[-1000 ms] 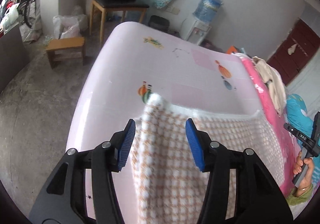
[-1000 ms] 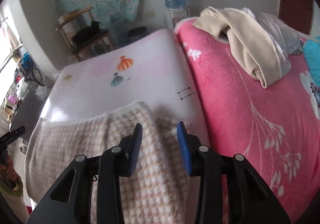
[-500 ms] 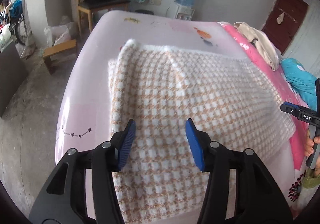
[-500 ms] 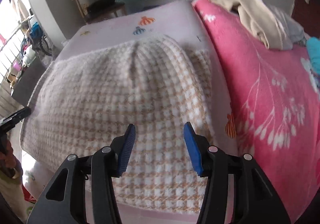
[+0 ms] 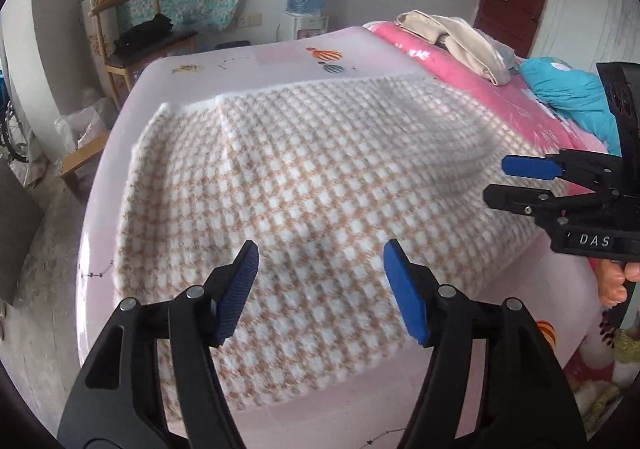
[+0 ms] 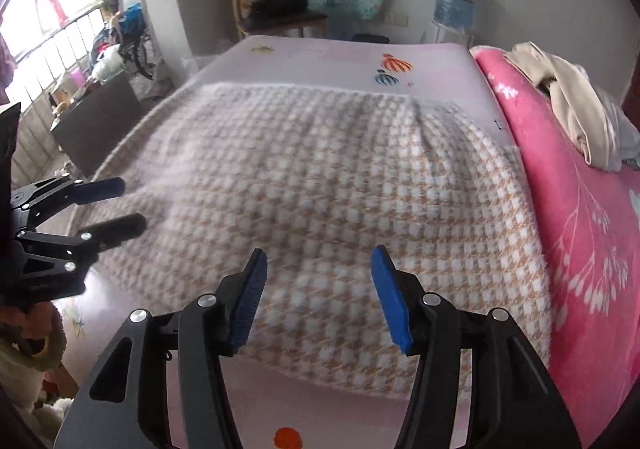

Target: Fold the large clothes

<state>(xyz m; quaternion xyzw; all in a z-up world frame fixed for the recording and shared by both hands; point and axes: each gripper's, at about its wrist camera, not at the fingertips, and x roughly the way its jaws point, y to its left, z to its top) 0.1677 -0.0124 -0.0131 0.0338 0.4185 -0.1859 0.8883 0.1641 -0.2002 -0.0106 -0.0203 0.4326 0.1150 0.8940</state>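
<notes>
One checked blanket [image 5: 304, 185] flat; left claw [image 5: 320, 289], right claw [image 6: 316, 289] wide, empty.

checked blanket [image 5: 320, 177] spread flat, left gripper [image 5: 320, 289] empty

Checked garment [image 5: 320, 185]: fuzzy, thick woven cloth, matt, orange-white, w/ a fluffy nap at the edges. Pale pink sheet [image 5: 280, 53] under it is smooth printed cloth w/ a slight sheen; pink blanket [image 6: 580, 229] beside looks plush, fleecy. Both grippers, left gripper [image 5: 320, 289] & right gripper [image 6: 318, 289]: matt black plastic arms, ribbed blue pads [image 5: 236, 293], shiny metal screws.
</notes>
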